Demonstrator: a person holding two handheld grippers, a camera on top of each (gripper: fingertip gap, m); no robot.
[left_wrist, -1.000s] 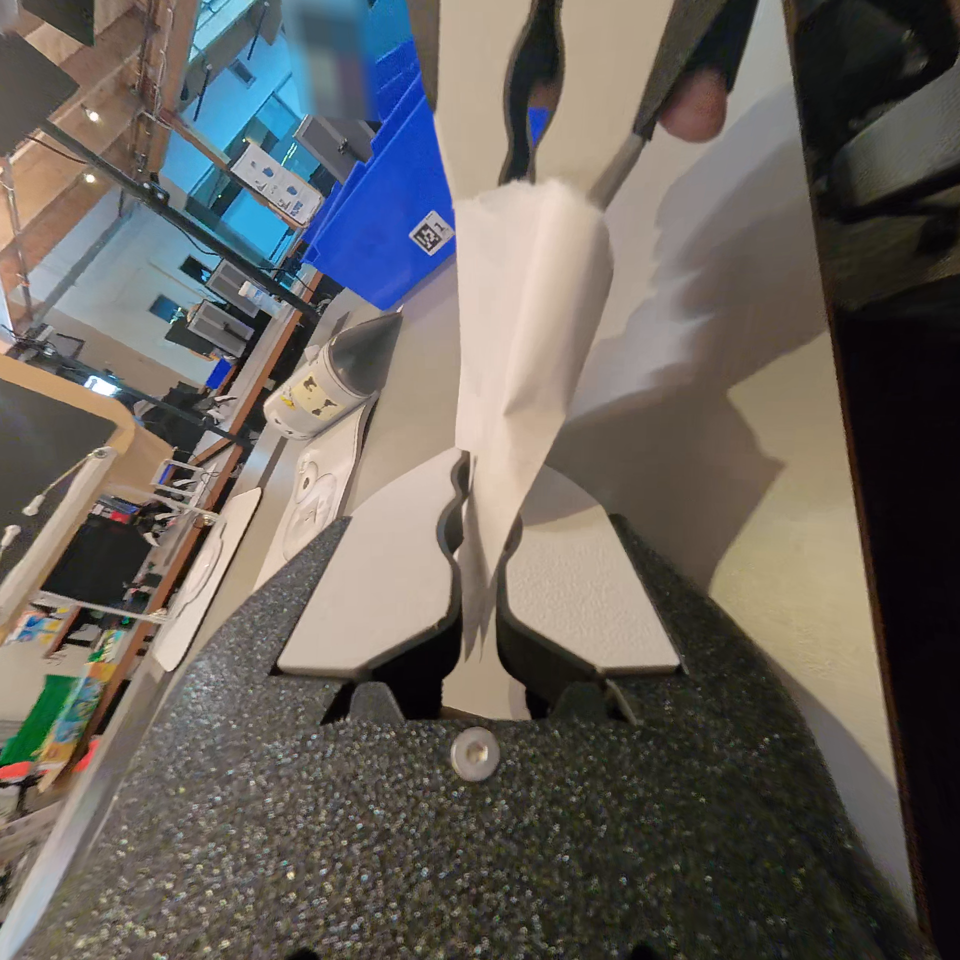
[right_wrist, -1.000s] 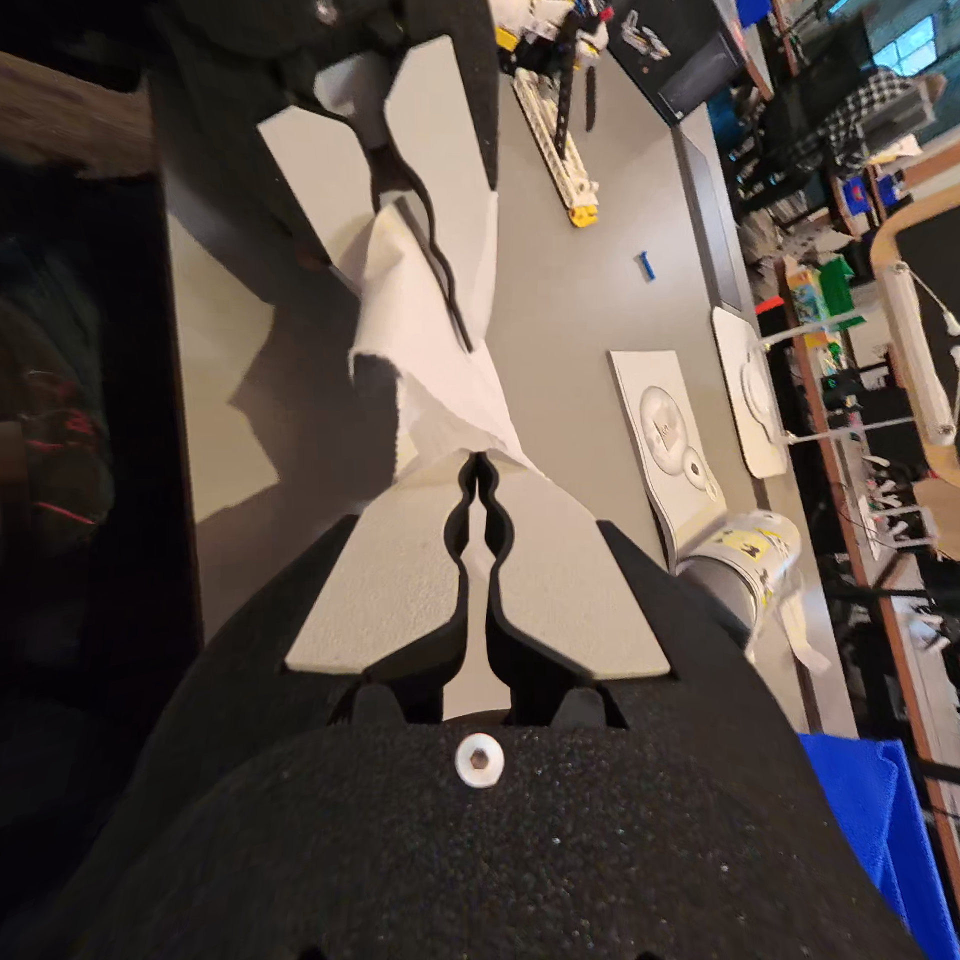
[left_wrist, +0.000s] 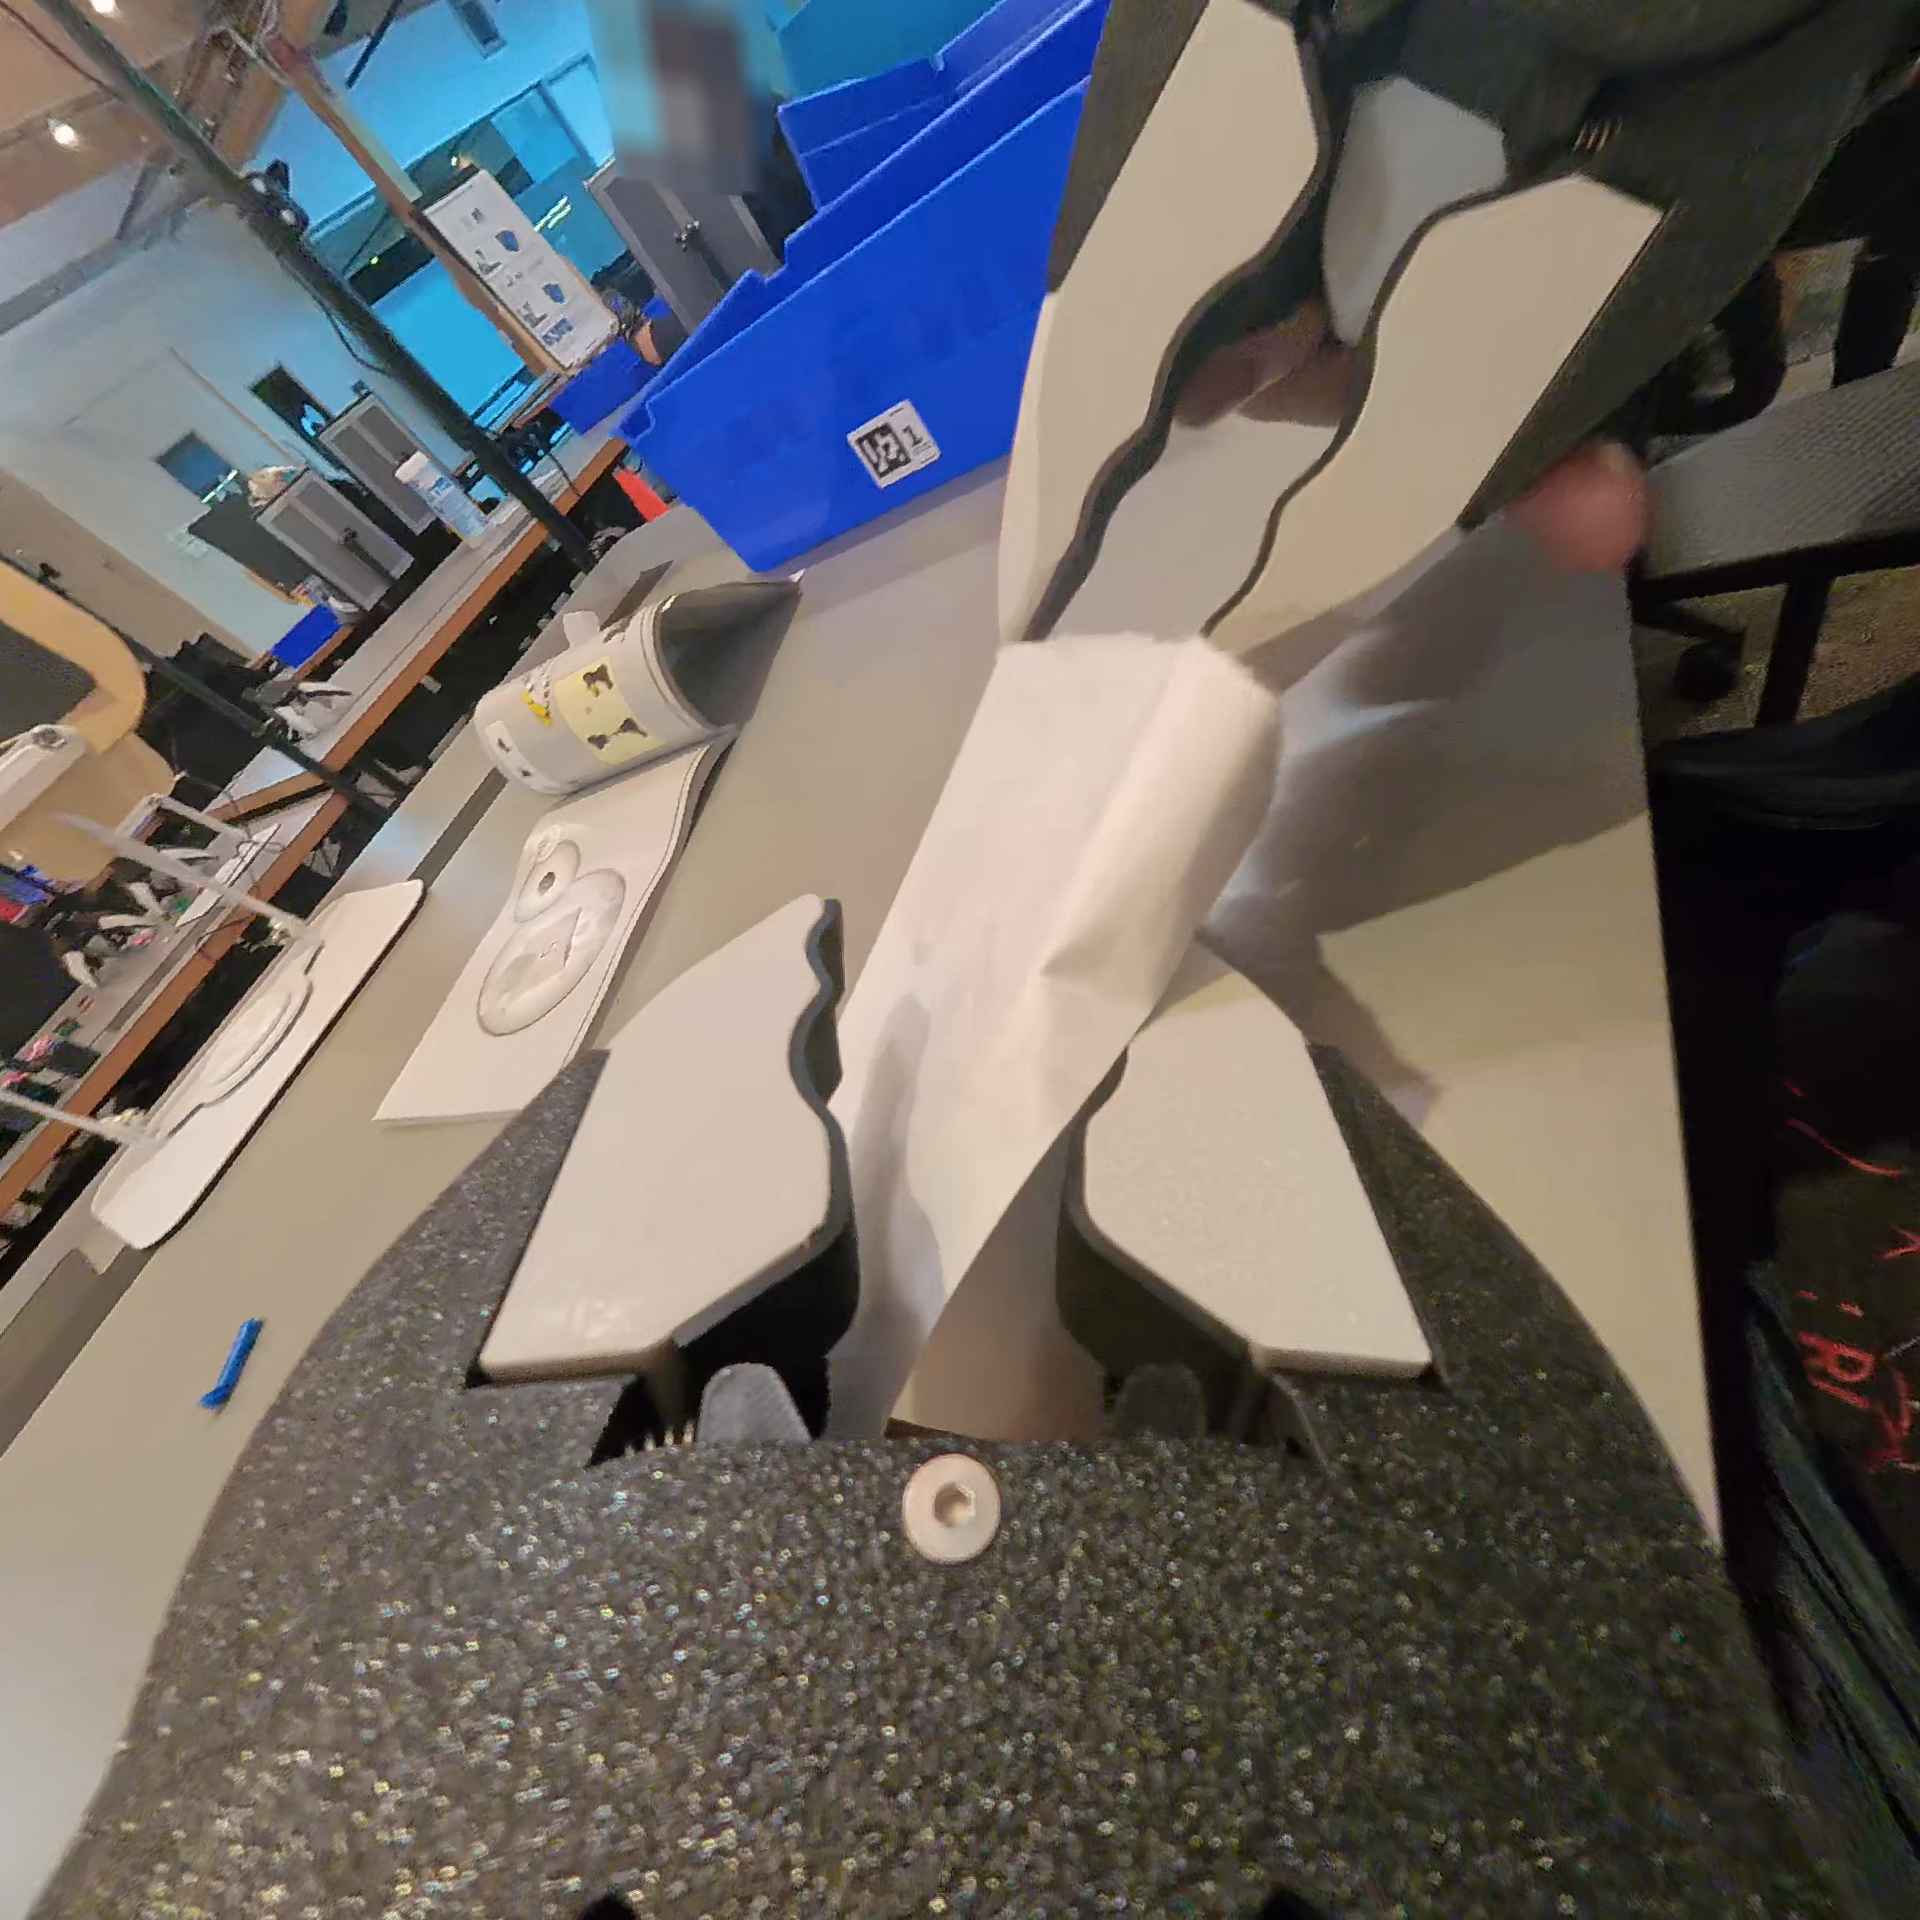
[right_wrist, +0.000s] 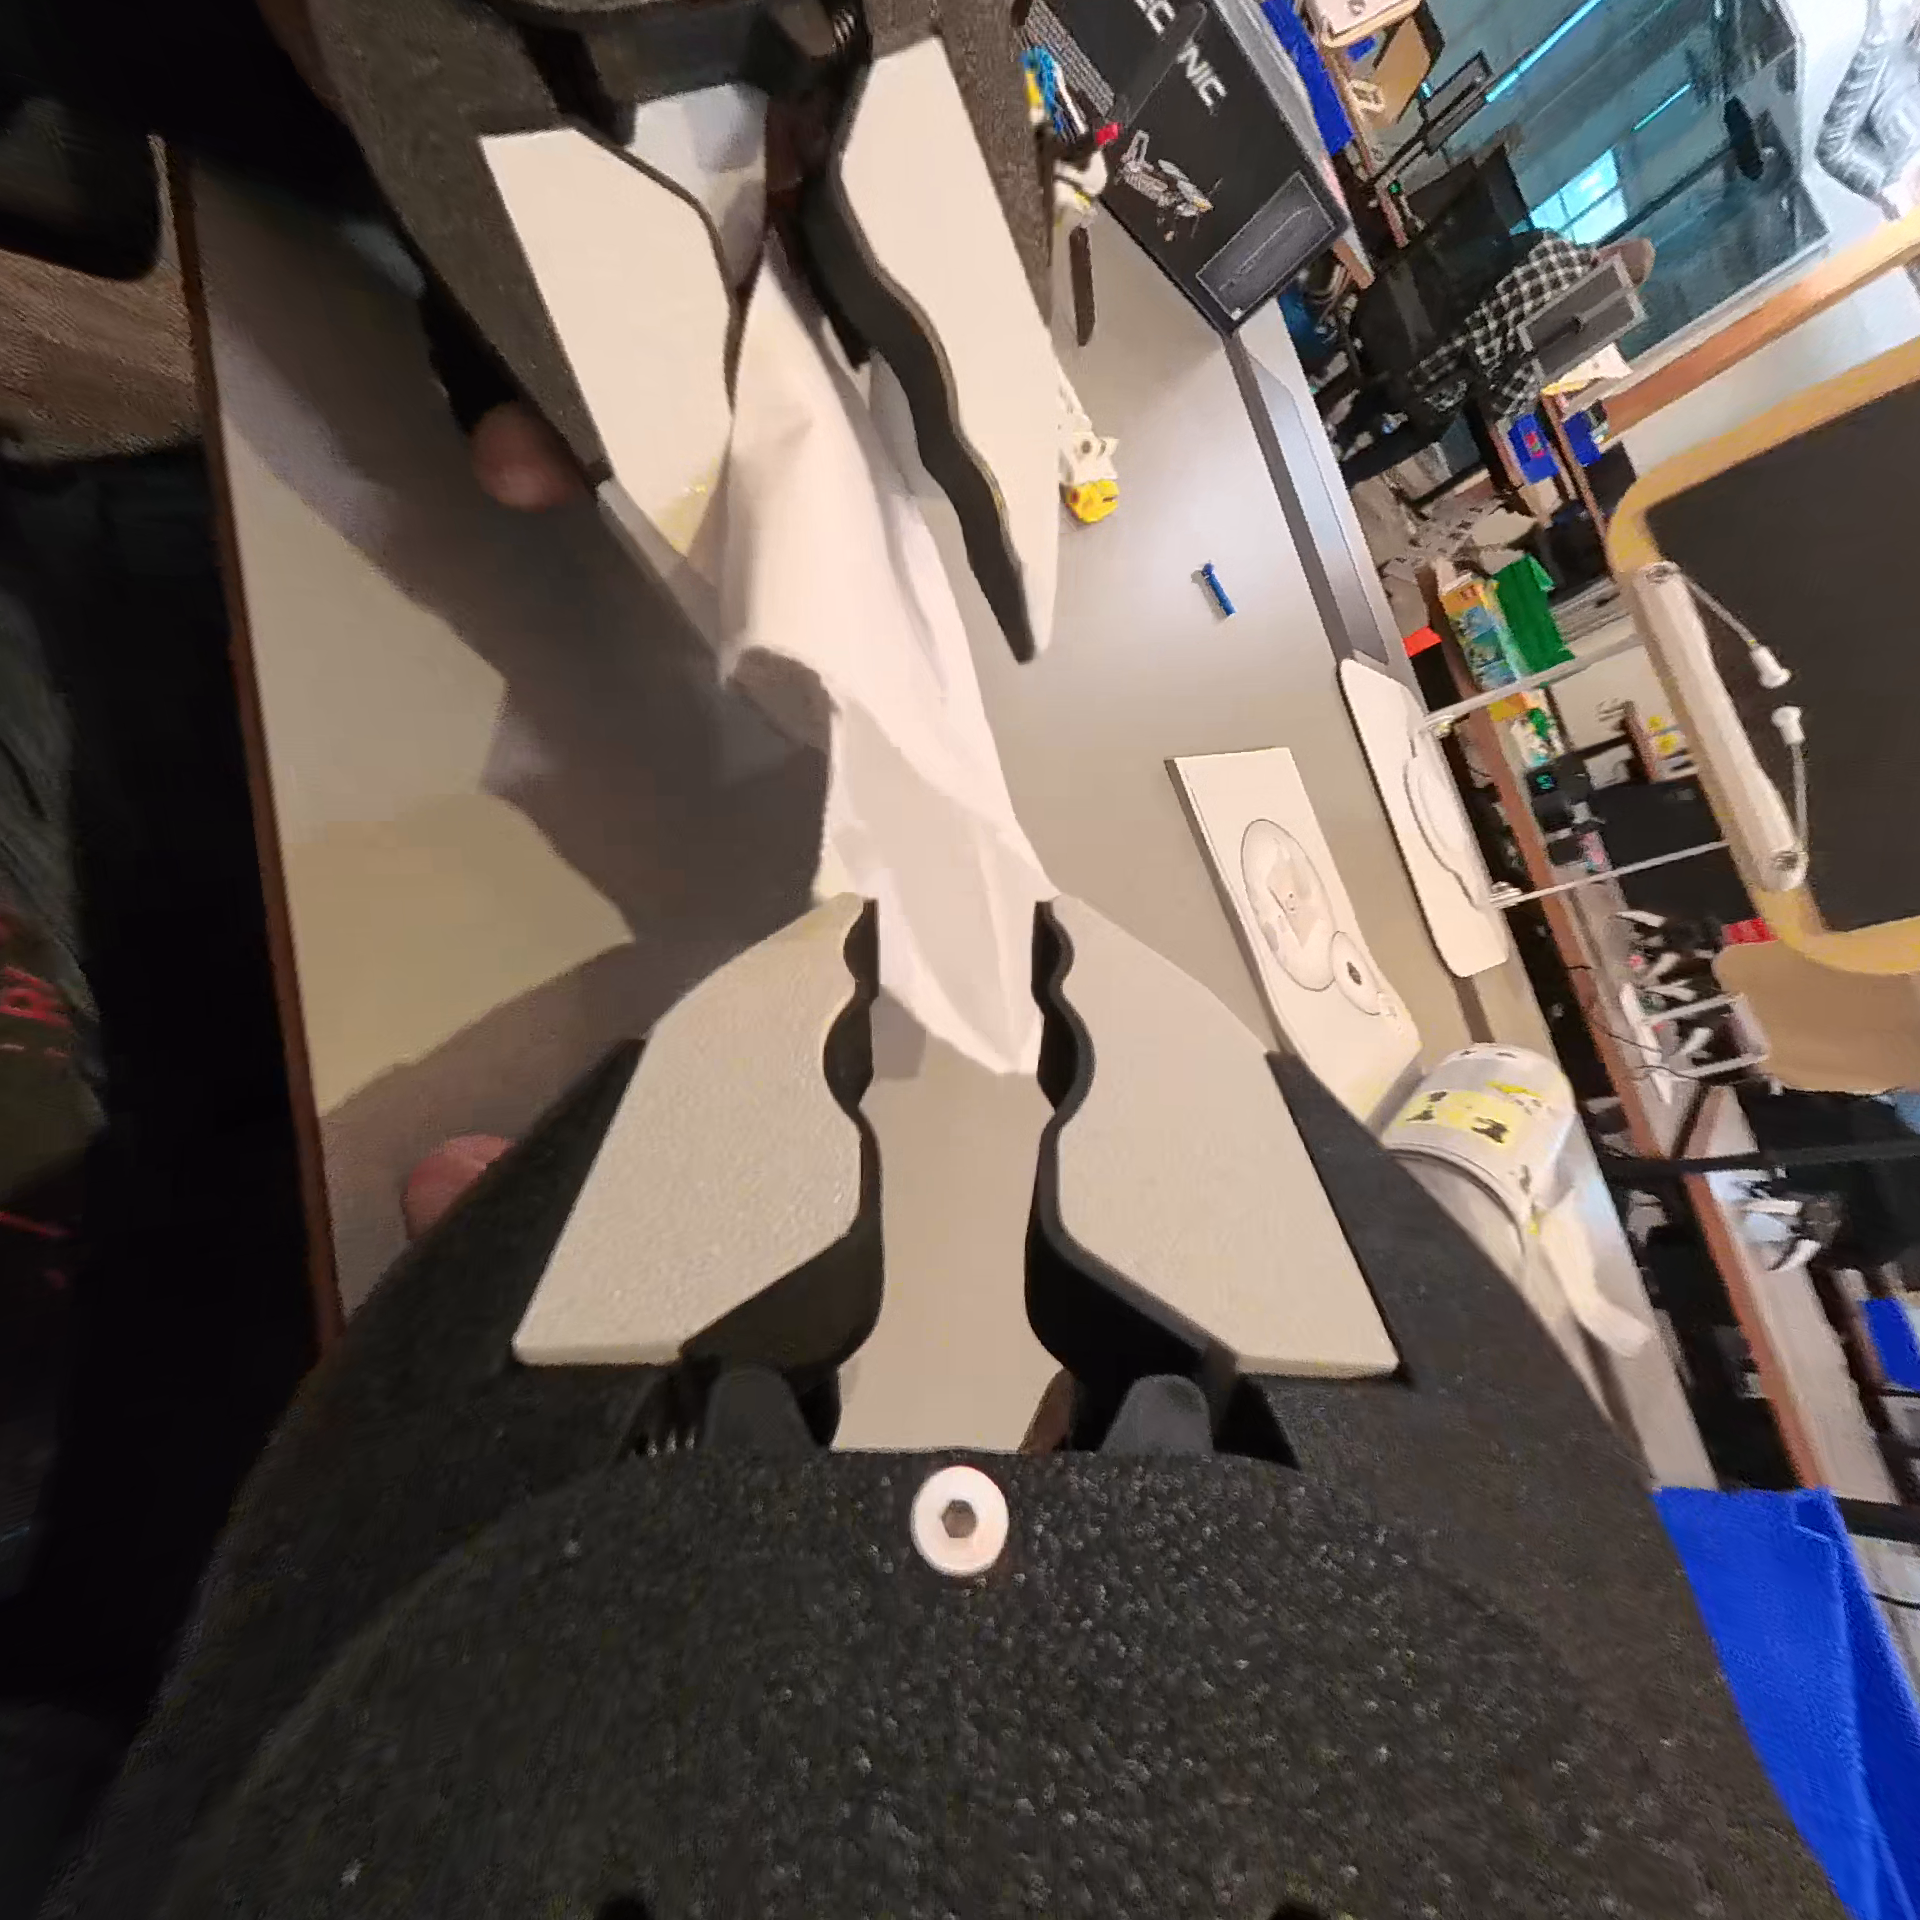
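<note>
The left gripper (left_wrist: 997, 997) has its fingers spread, and a white paper sheet (left_wrist: 1049, 883) lies loose between them. The sheet runs toward 12 o'clock to the right gripper (right_wrist: 956, 935), whose fingers are also parted around its blurred far end. At 10 o'clock a white card (left_wrist: 582, 935) and a grey cylinder (left_wrist: 634, 696) lie on the tabletop (left_wrist: 852, 707). Blue bins (left_wrist: 883, 343) stand beyond. The tabletop edge runs along 3 o'clock.

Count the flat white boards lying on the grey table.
2: one white board beside the lying grey canister, another farther along the table edge. More may be hidden.
</note>
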